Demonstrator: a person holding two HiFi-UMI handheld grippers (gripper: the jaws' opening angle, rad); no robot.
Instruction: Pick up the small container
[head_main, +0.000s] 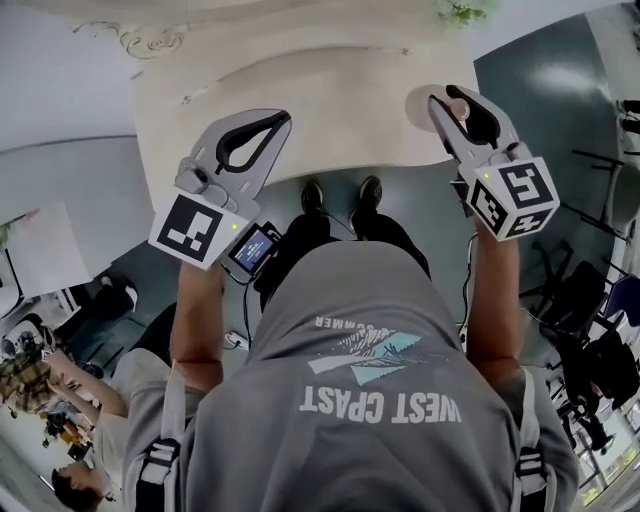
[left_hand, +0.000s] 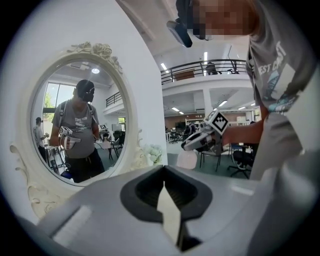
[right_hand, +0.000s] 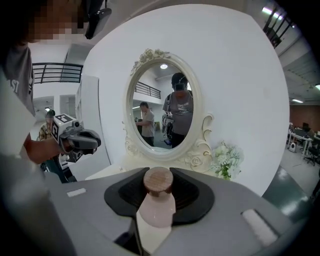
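The small container (right_hand: 157, 209) is a pale pink bottle with a round wooden cap (right_hand: 158, 181). My right gripper (right_hand: 159, 175) is shut on it, with the cap poking up between the jaws. In the head view the right gripper (head_main: 450, 105) holds the container (head_main: 422, 106) in the air at the right edge of the cream vanity table (head_main: 330, 100). The left gripper view shows that container (left_hand: 187, 160) hanging clear of any surface. My left gripper (left_hand: 164, 180) is shut with nothing in it. It hovers over the table's front left (head_main: 281, 120).
An ornate oval mirror (right_hand: 163, 110) stands at the back of the table against a white wall, and it also fills the left gripper view's left side (left_hand: 75, 125). A small bunch of pale flowers (right_hand: 226, 159) sits beside the mirror's foot. Office chairs (head_main: 590, 290) stand on the floor to the right.
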